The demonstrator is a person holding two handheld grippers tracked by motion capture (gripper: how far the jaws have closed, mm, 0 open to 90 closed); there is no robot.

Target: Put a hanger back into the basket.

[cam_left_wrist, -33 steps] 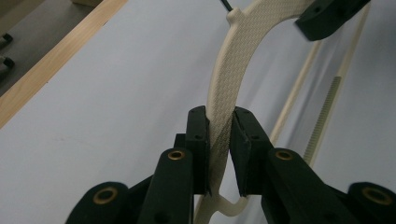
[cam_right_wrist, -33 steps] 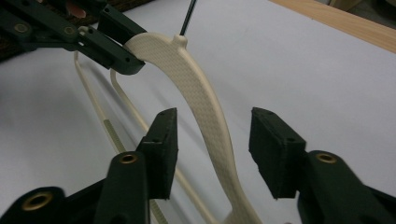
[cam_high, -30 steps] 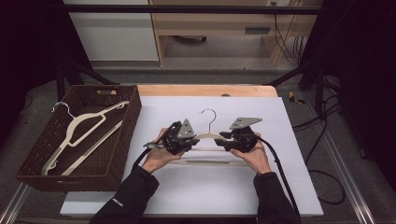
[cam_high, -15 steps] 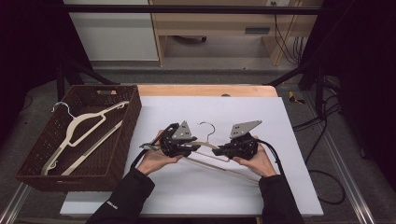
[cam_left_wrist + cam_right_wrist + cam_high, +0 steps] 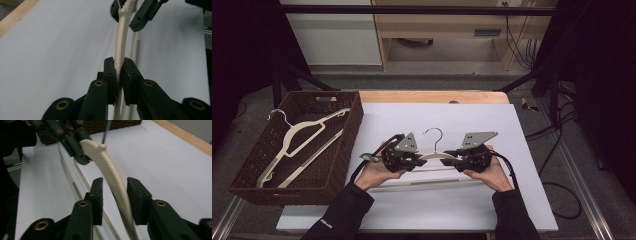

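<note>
Left gripper view: left gripper had just closed, clamping the hanger shoulder | right gripper had just opened, arm loose between jaws | hanger just above table | judged light, stiff, slippery plastic; grip ribbed shoulders near hook.

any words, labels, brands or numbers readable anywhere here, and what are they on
Small pale print on the dark left sleeve, near the cuff: too small and blurred to read.
Grey label strip on the wooden cabinet beyond the table: no characters can be made out.
Cream hanger, wicker basket, white table sheet: no text visible.
</note>
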